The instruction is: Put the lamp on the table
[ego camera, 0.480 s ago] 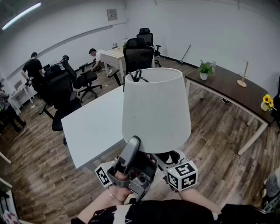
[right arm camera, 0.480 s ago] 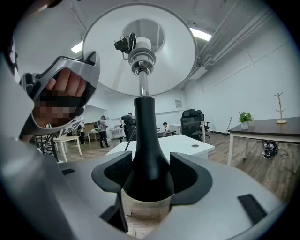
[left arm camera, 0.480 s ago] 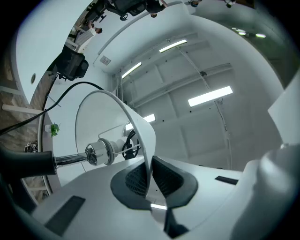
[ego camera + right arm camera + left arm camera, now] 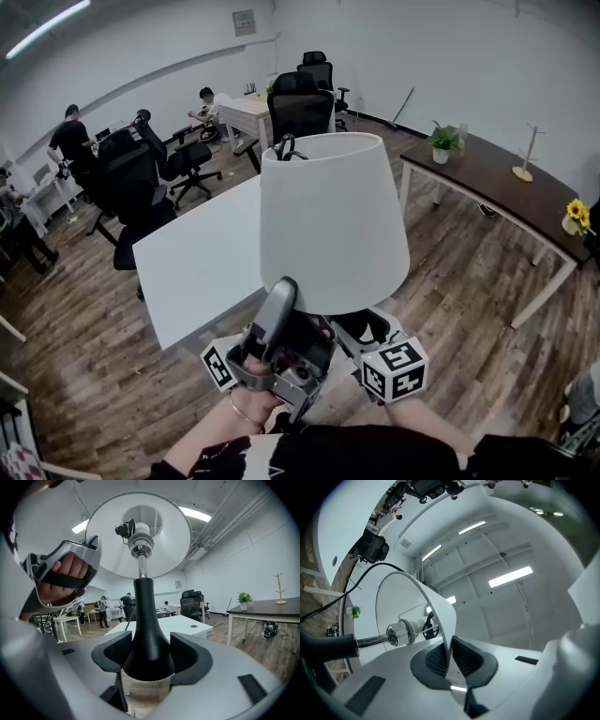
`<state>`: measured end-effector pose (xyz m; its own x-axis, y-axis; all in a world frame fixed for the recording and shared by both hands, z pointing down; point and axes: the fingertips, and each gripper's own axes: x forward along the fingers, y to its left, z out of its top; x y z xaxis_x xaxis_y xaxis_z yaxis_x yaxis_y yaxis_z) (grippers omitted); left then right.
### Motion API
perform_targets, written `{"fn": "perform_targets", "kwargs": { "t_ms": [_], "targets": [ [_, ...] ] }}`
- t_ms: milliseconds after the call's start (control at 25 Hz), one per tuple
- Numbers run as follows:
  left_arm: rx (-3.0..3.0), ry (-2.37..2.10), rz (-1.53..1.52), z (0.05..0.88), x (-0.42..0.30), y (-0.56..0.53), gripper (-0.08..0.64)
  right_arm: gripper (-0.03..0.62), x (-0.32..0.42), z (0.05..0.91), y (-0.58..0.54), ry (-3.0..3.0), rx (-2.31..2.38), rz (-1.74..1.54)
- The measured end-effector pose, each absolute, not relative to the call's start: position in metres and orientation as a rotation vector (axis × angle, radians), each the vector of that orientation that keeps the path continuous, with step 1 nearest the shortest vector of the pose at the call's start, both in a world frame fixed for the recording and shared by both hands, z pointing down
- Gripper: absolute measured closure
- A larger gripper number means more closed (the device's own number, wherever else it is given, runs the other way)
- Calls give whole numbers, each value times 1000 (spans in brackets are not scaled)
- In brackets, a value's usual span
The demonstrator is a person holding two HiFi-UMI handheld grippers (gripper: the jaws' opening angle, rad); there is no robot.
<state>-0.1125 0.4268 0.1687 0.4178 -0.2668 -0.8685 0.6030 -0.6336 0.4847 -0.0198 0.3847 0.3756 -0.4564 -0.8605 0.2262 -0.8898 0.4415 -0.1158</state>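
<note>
1. Close to the body, the left gripper (image 4: 449, 660) is pinched tight on the shade rim (image 4: 436, 606), and the right gripper (image 4: 147, 656) is clamped round the flared black stem (image 4: 143, 606).
2. The lamp (image 4: 333, 220) hangs upright in the air, carried by both grippers.
3. Just ahead and lower lies the white table (image 4: 197, 267); the lamp is not yet on it.
4. Judgement: pickup done; closing in, lowering and release remain.
</note>
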Motion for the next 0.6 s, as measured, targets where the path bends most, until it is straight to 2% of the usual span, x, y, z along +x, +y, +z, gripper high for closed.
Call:
{"fn": "perform_targets", "kwargs": {
  "t_ms": [320, 600],
  "targets": [
    [1875, 261, -1267, 173, -106, 394, 546, 308, -19, 387, 357, -2563, 1566, 419],
    [1899, 305, -1202, 175, -100, 329, 546, 299, -11, 389, 291, -2554, 1620, 431]
  ]
}}
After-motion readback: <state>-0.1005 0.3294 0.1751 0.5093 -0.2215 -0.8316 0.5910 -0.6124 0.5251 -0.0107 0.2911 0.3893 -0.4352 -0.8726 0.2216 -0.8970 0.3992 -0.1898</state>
